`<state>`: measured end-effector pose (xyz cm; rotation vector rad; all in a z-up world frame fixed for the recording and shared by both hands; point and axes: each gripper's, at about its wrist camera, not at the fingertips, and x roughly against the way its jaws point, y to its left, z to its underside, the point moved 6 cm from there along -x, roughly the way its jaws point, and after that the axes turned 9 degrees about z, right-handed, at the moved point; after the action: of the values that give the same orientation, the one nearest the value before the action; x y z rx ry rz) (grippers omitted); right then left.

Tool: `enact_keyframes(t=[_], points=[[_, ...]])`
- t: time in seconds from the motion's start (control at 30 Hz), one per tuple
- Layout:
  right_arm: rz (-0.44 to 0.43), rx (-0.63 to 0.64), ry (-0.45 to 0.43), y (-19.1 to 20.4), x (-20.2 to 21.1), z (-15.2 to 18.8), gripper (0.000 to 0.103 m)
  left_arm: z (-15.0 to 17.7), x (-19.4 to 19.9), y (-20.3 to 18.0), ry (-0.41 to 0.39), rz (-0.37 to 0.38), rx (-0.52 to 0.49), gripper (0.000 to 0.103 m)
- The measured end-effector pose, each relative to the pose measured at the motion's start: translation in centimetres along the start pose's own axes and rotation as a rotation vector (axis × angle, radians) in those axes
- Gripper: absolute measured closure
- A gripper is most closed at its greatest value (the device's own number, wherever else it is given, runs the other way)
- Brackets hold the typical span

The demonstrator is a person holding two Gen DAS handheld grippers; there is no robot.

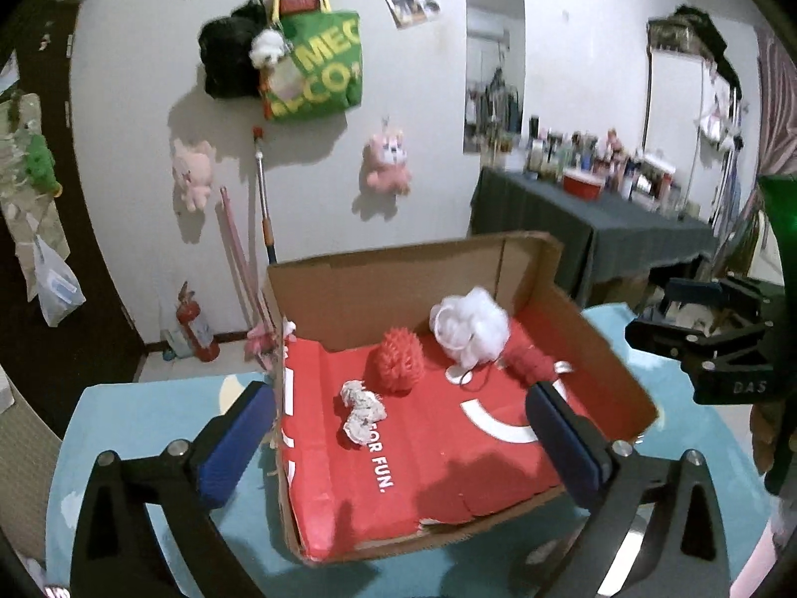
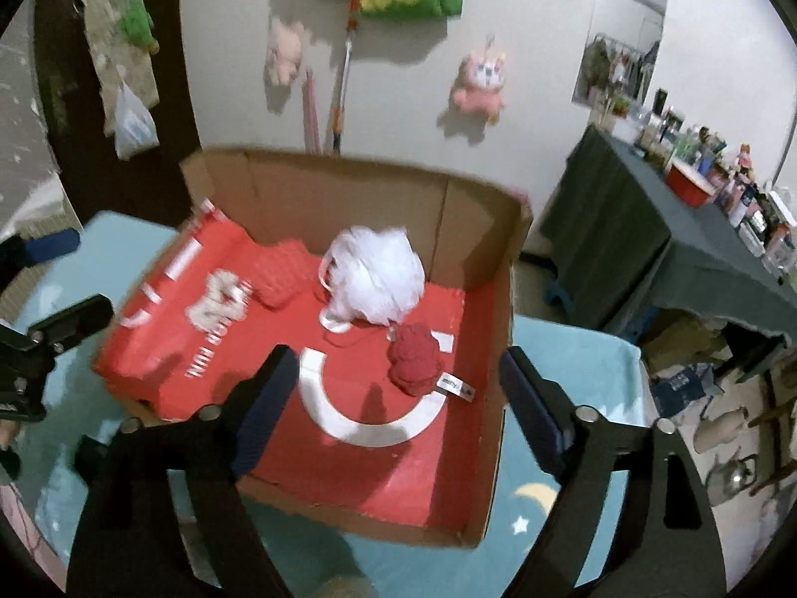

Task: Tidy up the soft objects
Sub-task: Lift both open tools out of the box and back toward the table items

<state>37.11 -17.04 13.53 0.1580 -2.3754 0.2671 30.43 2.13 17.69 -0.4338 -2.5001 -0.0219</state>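
Note:
A shallow cardboard box [image 1: 612, 349] with a red floor sits on a light blue table. In it lie a white mesh pouf [image 1: 470, 324], a red spiky ball [image 1: 398, 359], a red knitted piece [image 1: 530, 364] and a small white crumpled cloth [image 1: 361, 411]. My left gripper [image 1: 398, 438] is open and empty, held above the box's near side. My right gripper [image 2: 398, 408] is open and empty above the box [image 2: 498, 299], near the red knitted piece [image 2: 416, 361]. The pouf [image 2: 376, 279], the ball [image 2: 281, 271] and the crumpled cloth [image 2: 219, 304] lie beyond it.
The light blue tablecloth [image 1: 149, 428] surrounds the box. Pink plush toys [image 1: 388, 162] and a green bag [image 1: 314, 70] hang on the wall behind. A dark-covered side table [image 1: 588, 209] crowded with bottles stands at the right. The right gripper shows in the left wrist view [image 1: 717, 344].

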Motion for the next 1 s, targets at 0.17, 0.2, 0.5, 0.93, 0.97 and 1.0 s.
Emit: enact_keyframes(t=[0.17,0.2,0.5,0.93,0.97,1.0], points=[[-0.022,-0.036,-0.093,0.3,4.6,0.5,0.016,0.4,3.6,-1.2,-0.070,-0.003,-0.004,0.000],[-0.029,-0.041,-0.110,0.4,5.6,0.7,0.016,0.6,4.4,-1.6,-0.087,-0.002,-0.005,0.000],[-0.018,-0.063,-0.256,0.9,13.6,4.9,0.010,3.7,10.3,-5.0,-0.207,0.017,-0.011,0.000],[0.018,-0.109,-0.389,2.1,19.8,12.5,0.006,9.9,14.6,-8.6,-0.313,0.013,-0.033,0.000],[0.023,-0.115,-0.394,2.1,19.9,13.0,0.006,10.3,14.8,-8.8,-0.322,0.007,-0.040,0.000],[0.031,-0.121,-0.401,2.1,20.0,13.6,0.006,10.8,15.0,-9.0,-0.330,0.001,-0.047,0.000]])
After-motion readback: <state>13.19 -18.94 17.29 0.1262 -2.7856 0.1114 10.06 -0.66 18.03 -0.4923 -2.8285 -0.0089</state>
